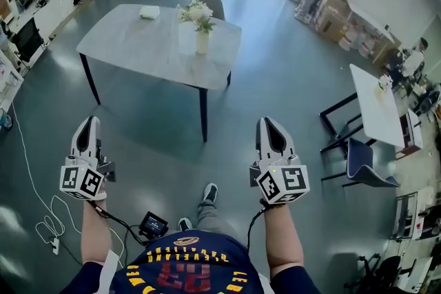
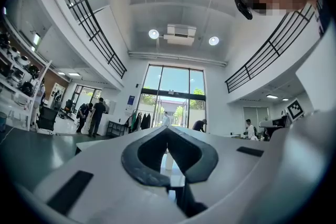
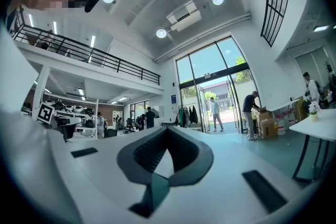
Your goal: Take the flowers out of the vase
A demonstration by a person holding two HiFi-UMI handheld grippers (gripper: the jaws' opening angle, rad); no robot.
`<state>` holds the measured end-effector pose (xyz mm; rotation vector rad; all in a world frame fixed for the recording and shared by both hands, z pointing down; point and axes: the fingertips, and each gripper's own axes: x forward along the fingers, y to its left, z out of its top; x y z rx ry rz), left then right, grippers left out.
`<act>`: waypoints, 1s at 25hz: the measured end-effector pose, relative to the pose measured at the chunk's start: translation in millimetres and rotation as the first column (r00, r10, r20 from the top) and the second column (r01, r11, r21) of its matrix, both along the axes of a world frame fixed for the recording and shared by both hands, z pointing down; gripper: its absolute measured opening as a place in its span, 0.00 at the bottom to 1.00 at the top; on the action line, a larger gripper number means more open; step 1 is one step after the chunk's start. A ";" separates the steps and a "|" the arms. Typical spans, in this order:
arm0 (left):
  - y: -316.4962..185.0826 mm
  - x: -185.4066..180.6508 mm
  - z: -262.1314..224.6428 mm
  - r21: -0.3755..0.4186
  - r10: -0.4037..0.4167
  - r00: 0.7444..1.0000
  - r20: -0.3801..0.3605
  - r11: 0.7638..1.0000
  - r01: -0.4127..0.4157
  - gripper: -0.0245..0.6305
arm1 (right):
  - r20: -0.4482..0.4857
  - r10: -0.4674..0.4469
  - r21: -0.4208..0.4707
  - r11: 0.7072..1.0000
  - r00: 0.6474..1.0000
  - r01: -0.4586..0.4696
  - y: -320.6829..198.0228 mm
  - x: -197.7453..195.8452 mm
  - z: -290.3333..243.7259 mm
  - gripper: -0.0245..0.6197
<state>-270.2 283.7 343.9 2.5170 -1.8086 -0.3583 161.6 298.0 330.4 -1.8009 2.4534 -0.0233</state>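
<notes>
Both shut, both empty: your left gripper and right gripper are held out in front of you over the grey floor, side by side and well apart, tips toward the table. In the left gripper view the jaws meet at the tips with nothing pinched between them, and the right gripper view shows the same. Flowers are in the vase: white blooms with some green, standing upright out of its mouth. The vase is pale and stands upright on the table near the right-hand edge, well clear of both grippers, with bare floor between you and it. A small white box lies on the far side of the table top, left of the vase. A grey chair stands just behind the table. A second white table is off to your right with a blue chair beside it. A white cable trails on the floor to your left. People stand at the far end of the hall near the glass doors.
</notes>
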 end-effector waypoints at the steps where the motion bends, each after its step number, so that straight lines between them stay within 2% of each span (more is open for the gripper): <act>1: -9.8 0.9 -8.3 0.017 -0.010 1.000 -0.001 1.000 0.010 0.04 | 0.012 -0.015 0.013 1.000 1.000 0.015 -15.9 0.3 -7.9 0.05; 4: -34.4 13.0 -24.6 0.045 -0.041 0.999 -0.015 0.998 0.042 0.04 | 0.048 -0.047 0.062 0.997 0.998 0.044 -57.7 3.6 -32.7 0.05; 7: -56.2 30.5 -21.7 0.027 -0.058 0.998 -0.028 0.998 0.059 0.04 | 0.068 -0.042 0.092 0.995 0.997 0.036 -88.9 11.9 -39.9 0.05; 12: -92.5 50.9 -16.2 -0.013 -0.082 0.997 0.013 0.997 0.082 0.04 | 0.110 -0.053 0.044 0.998 0.993 0.048 -134.8 36.1 -18.8 0.05; 16: -118.7 69.5 -11.8 -0.039 -0.098 0.995 0.019 0.994 0.099 0.04 | 0.128 -0.045 0.026 0.999 0.991 0.042 -167.0 61.9 -9.0 0.05; 21: -147.3 101.4 -4.3 -0.058 -0.088 0.995 0.037 0.994 0.090 0.04 | 0.116 -0.067 0.019 0.998 0.991 0.065 -197.0 78.2 -3.9 0.05; 25: -164.3 118.4 -1.3 -0.069 -0.078 0.996 0.043 0.994 0.081 0.04 | 0.147 -0.079 0.009 0.997 0.986 0.078 -213.9 89.2 -0.4 0.05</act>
